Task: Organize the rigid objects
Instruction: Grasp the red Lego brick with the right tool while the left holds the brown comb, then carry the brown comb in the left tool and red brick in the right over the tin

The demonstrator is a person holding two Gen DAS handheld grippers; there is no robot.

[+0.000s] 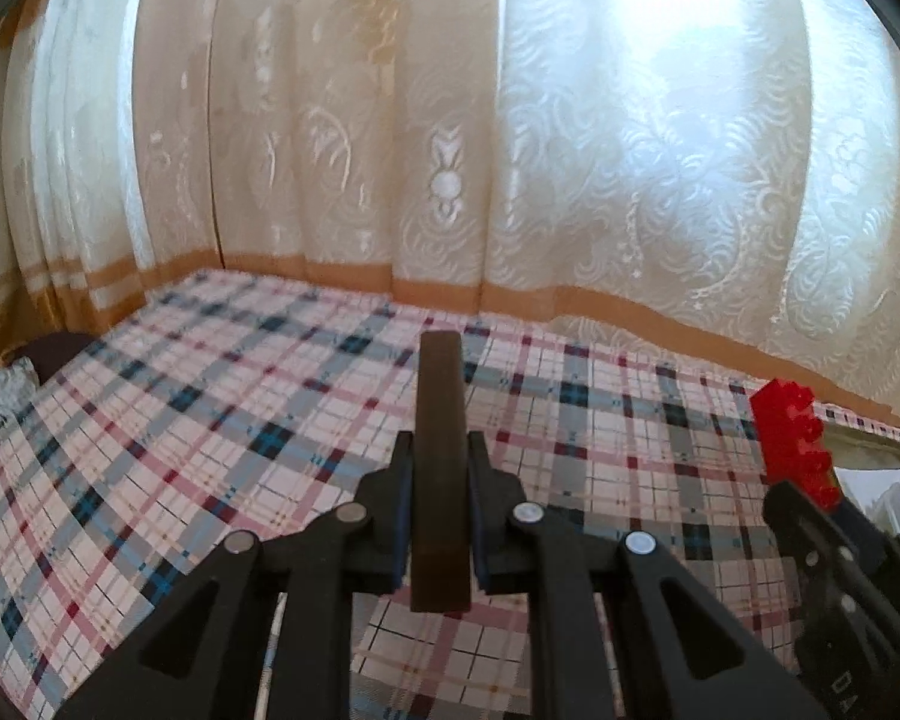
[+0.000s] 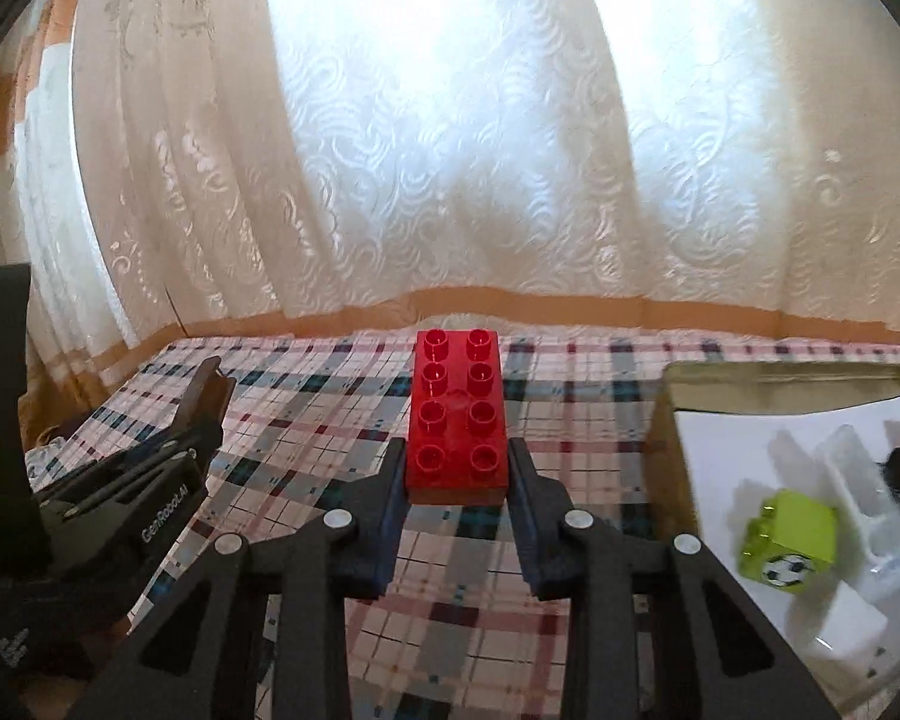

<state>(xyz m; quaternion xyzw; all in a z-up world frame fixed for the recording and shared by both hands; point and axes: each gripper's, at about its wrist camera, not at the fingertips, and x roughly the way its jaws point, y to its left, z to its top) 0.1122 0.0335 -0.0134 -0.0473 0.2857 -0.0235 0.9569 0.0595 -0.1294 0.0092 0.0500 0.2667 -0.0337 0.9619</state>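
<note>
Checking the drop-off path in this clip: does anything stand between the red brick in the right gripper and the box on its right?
Nothing visible does. The red brick is clamped in the right gripper, above the plaid cloth. The box lies just to its right, with only bare cloth between. The box already holds a green block and a white holder.

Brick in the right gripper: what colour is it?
Red; the studded brick shows best in the right wrist view.

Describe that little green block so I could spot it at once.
Look right of the plaid tablecloth to the white box. Inside it, beside a white divider, sits the lime-green block, the only piece with a football picture on its side.
</note>
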